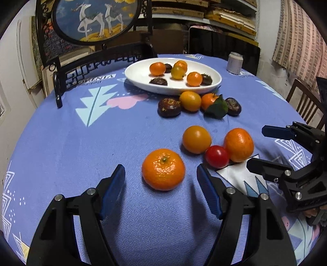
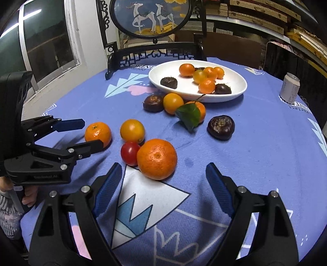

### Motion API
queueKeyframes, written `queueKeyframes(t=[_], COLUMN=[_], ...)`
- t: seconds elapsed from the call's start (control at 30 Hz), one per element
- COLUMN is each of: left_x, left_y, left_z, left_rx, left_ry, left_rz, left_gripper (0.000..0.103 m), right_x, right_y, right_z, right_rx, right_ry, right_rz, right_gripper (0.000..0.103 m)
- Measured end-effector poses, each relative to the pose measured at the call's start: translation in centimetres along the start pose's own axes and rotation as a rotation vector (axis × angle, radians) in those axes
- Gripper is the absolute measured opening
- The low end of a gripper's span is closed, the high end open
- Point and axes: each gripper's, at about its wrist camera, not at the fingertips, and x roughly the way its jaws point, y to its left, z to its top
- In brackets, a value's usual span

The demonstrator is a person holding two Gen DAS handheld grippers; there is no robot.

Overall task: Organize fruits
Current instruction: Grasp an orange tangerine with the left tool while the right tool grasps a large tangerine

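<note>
My left gripper (image 1: 161, 170) is open, its blue pads on either side of a mandarin (image 1: 163, 169) on the blue tablecloth, with a gap on both sides. The right gripper (image 2: 163, 168) stands open just short of a larger mandarin (image 2: 157, 159). Against that mandarin sit a red cherry tomato (image 2: 130, 153) and a yellow tomato (image 2: 132, 131). Behind them, a white plate (image 2: 235, 81) holds several mandarins, yellow tomatoes and dark water chestnuts. In front of the plate lie two water chestnuts (image 2: 153, 103), a yellow tomato (image 2: 173, 103) and a leafy mandarin (image 2: 201, 110).
A drink can (image 2: 289, 88) stands at the table's far right. A black carved stand with a round deer picture (image 2: 151, 16) rises at the back edge. A wooden chair (image 1: 304, 102) is at the right, and a hand (image 2: 30, 196) holds the left gripper's handle.
</note>
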Motion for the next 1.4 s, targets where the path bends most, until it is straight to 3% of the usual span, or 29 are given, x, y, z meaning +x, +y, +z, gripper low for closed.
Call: queueKeyframes(t=[0.13, 0.37, 0.63, 0.8, 0.93, 1.07, 1.27, 1.4], left_x=[1.1, 1.2, 1.4, 1.6, 1.6, 1.5, 0.6, 1.0], left_y=[0.2, 0.7, 0.0, 0.0, -0.1, 0.1, 2.0, 2.3], left_z=[0.0, 0.3, 0.3, 0.4, 0.4, 0.4, 0.6, 0.6], left_rx=[-0.010, -0.038, -0.005, -0.007, -0.005, -0.016, -0.084, -0.092], left_ry=[0.044, 0.027, 0.026, 0.031, 0.028, 0.026, -0.024, -0.008], left_rz=[0.005, -0.008, -0.014, -0.020, -0.026, -0.029, 0.029, 0.037], left_gripper=[0.073, 0.073, 0.071, 0.063, 0.048, 0.047, 0.047, 0.047], right_x=[0.6, 1.8, 2.4, 2.3, 2.3, 2.2, 1.4, 1.6], right_y=[0.0, -0.3, -0.3, -0.1, -0.1, -0.4, -2.2, -2.6], right_z=[0.3, 0.5, 0.9, 0.9, 0.9, 0.9, 1.1, 0.8], right_rx=[0.011, 0.036, 0.053, 0.051, 0.051, 0.069, 0.118, 0.131], right_ry=[0.007, 0.046, 0.045, 0.041, 0.040, 0.040, 0.019, 0.033], right_rz=[0.002, 0.032, 0.042, 0.066, 0.064, 0.067, 0.032, 0.016], right_gripper=[0.084, 0.062, 0.062, 0.048, 0.048, 0.047, 0.047, 0.047])
